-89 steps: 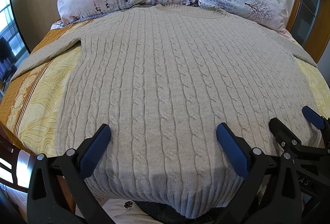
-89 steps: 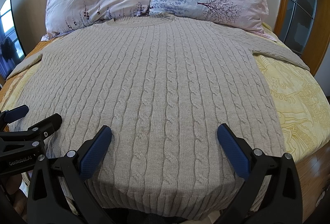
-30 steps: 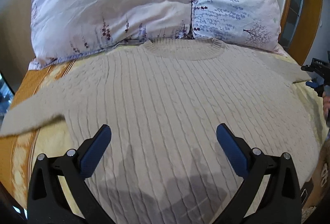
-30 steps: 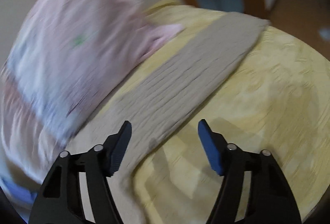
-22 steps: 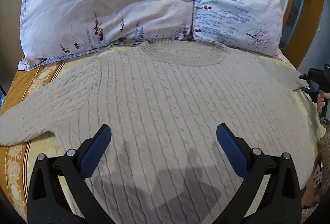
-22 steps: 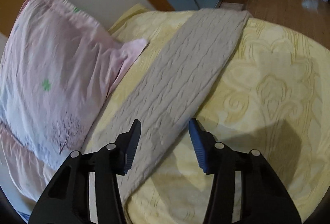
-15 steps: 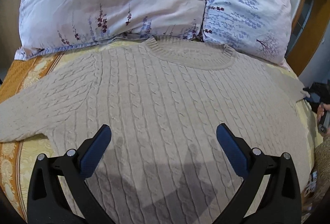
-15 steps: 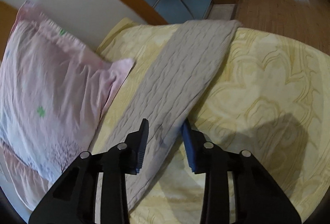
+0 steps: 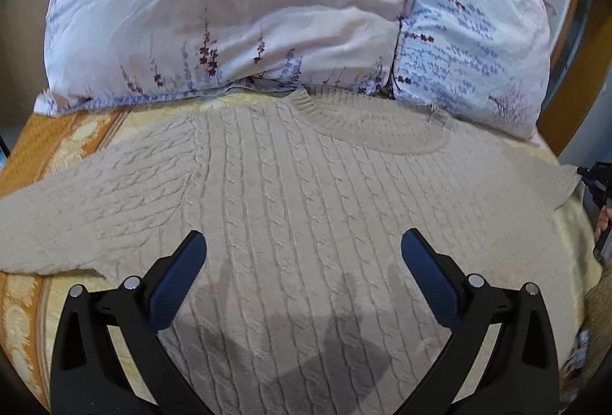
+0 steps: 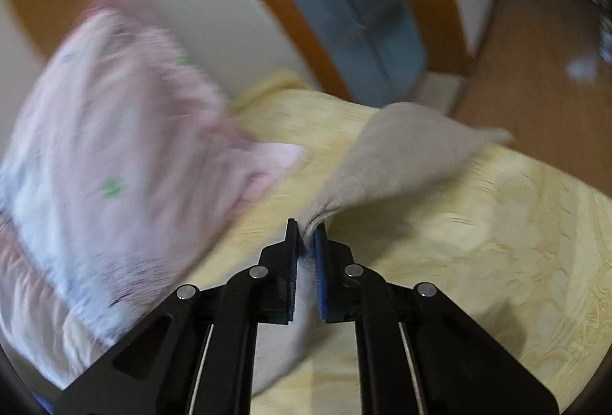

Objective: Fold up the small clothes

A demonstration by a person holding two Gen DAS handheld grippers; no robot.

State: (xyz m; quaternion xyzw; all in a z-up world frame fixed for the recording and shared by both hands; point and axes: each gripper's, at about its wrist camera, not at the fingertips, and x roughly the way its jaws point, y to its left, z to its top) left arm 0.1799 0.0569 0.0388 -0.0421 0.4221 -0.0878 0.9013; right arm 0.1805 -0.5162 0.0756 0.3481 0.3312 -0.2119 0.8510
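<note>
Right wrist view: the right gripper (image 10: pixel 306 237) is clamped on the right sleeve (image 10: pixel 401 155) of the beige cable-knit sweater (image 9: pixel 306 208) lying flat on the bed (image 10: pixel 497 243), sleeve stretching away rightward, while the left gripper (image 9: pixel 304 254) hovers wide open above its chest.

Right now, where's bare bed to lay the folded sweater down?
Bare bedspread lies right of the sleeve the right tool grips, and a strip below the pillows. The sweater fills the middle.

Home bedroom: bed (image 9: pixel 46 155) with floral pillows (image 9: pixel 237 17)
</note>
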